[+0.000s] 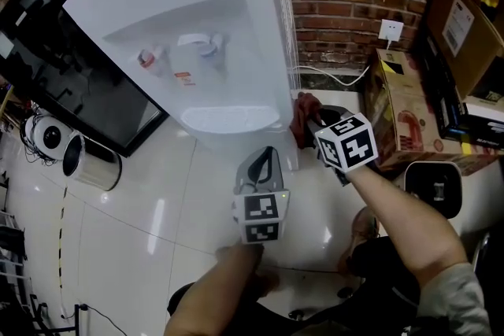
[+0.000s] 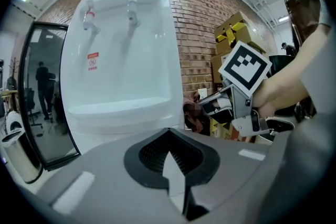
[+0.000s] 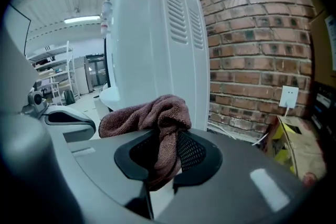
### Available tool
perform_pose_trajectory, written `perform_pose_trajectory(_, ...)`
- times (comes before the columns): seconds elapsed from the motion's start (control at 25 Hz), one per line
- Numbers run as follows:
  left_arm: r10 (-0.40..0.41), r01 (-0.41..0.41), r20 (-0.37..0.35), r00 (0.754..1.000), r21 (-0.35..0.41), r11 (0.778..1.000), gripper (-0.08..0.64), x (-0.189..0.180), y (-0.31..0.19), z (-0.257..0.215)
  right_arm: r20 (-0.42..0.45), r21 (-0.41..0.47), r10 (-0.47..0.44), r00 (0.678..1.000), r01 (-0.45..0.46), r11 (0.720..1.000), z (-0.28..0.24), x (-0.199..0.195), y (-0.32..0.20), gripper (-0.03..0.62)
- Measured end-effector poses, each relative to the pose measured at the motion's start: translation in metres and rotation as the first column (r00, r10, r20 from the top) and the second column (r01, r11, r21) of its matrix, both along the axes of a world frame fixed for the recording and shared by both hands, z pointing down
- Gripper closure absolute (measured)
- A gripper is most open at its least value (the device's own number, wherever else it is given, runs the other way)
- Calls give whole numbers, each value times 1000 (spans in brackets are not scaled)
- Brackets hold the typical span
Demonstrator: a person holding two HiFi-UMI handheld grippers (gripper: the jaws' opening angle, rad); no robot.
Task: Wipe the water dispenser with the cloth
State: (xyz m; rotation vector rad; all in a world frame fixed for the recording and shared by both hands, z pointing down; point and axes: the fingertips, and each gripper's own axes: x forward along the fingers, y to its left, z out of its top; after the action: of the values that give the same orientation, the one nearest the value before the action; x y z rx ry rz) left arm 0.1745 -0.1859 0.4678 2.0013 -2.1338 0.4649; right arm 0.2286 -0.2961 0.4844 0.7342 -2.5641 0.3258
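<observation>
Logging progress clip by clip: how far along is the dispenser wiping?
Done: the brown terry cloth is clamped in the right gripper. In hand: it is held beside the white plastic water dispenser; contact unclear. Left: apparently all the wiping. The left gripper is shut, empty.

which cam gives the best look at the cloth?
Right gripper view: the brown cloth fills the centre, pinched in the jaws of the right gripper. Head view shows only a reddish bunch beside the water dispenser; left gripper view, a small dark patch.
</observation>
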Motion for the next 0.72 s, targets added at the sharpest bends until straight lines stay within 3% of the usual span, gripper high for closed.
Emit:
perform_pose_trajectory(0.2,18,-18,14,1000,-38,999,560,2,2,18,-58,-114,11,998,-18,993,50,2,0,505)
perform_pose_trajectory(0.48,-92,83,-46,995,-160,984,560,-14,10,93,-95,-237,45,994,-67,969,124,3,9,506)
perform_pose_trajectory(0.6,-77,71,-20,997,-213,975,560,-16,15,114,-94,-305,75,993,-100,947,157,4,9,505)
perform_pose_trajectory(0.72,-70,63,-22,997,-237,969,560,-16,18,120,-88,-388,143,986,-167,907,199,7,13,506)
